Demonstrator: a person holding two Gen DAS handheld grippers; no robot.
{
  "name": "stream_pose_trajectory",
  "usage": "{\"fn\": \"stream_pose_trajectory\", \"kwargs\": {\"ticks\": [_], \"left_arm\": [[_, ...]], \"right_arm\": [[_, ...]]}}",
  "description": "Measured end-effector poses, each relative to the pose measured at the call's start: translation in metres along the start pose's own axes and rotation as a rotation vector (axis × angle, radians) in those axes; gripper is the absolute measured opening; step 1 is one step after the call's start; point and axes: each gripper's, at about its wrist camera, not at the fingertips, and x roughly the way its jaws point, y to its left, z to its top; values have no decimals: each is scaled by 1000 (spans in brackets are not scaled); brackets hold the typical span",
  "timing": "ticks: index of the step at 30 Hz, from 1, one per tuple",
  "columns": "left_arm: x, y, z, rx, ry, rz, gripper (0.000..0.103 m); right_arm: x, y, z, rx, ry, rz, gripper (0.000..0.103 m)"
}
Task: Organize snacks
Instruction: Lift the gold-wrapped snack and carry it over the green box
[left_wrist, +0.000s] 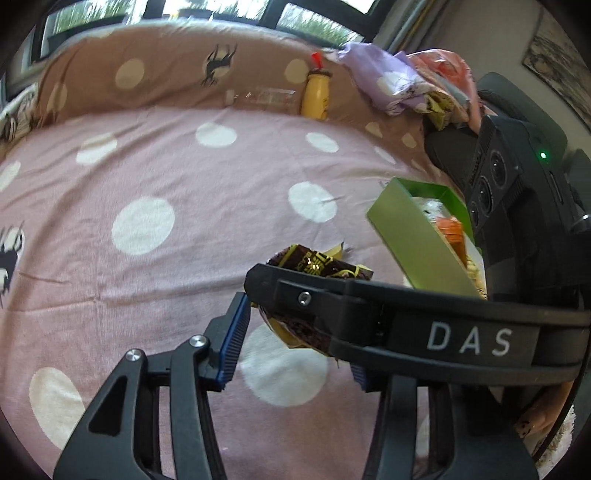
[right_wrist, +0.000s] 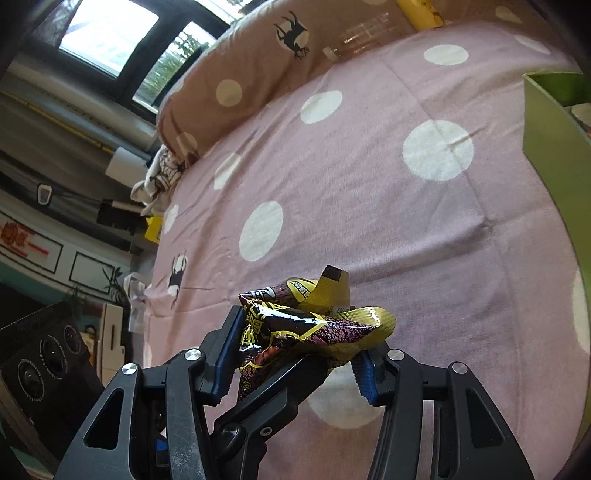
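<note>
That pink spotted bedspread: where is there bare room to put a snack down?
The bedspread lies bare across its middle and left, from the brown pillow down to the grippers. Crowded spots: the green box at right, already holding snacks, and the far right corner by the yellow bottle and heaped clothes.

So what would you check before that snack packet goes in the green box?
1. Right gripper clamps the snack packet: ok.
2. Left gripper grips it too: cannot tell; the packet sits between its pads, contact hidden.
3. Green box open on top: ok.
4. Room left in the box: cannot tell; snacks already fill part.
5. Bedspread between packet and box unobstructed: ok.
</note>
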Motion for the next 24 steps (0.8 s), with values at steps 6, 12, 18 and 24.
{"fn": "stream_pose_trajectory", "kwargs": {"ticks": [6, 12, 18, 24], "left_arm": [[-12, -41, 3, 92, -74, -19, 48], [-20, -88, 14, 201, -153, -37, 48], [-8, -124, 23, 272, -150, -71, 48], [14, -158, 29, 331, -113, -108, 48]], "right_arm": [[-48, -11, -5, 30, -119, 27, 55], [-100, -23, -3, 42, -257, 34, 55], [-132, -49, -3, 114, -340, 23, 55], [-154, -86, -4, 210, -396, 23, 55]]}}
